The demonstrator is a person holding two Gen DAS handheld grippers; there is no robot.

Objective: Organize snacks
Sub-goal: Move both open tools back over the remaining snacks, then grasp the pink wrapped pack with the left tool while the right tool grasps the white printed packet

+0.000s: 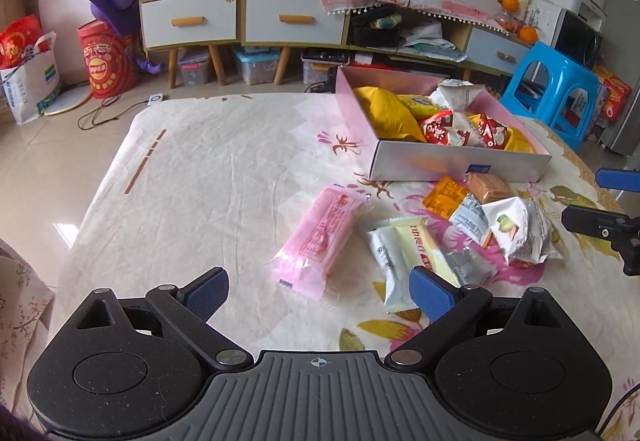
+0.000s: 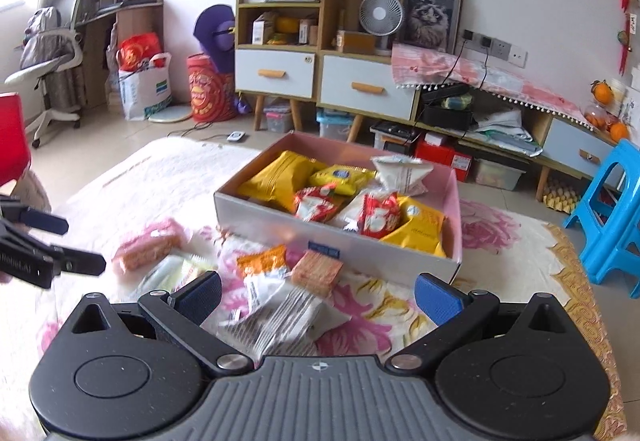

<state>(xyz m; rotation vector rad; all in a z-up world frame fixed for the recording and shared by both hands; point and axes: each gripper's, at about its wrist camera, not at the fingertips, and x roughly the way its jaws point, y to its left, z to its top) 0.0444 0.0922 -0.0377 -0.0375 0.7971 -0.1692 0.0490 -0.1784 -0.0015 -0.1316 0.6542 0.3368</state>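
Both grippers hang over a bench covered with a floral cloth, and each has its jaws spread wide with nothing between them. The left gripper sits at the near edge, just short of a long pink packet that lies slantwise on the cloth. To the right of that packet is a loose heap of snacks: a cream wafer bar, a white sachet, an orange pouch, a small brown biscuit pack and a crumpled white bag. The right gripper hovers above this same heap, with a striped white wrapper directly beneath its open jaws. Beyond the heap, toward the far right of the bench, stands an open pink box already holding yellow bags, red-and-white packets and a white pouch. A blue stool stands on the floor to the right
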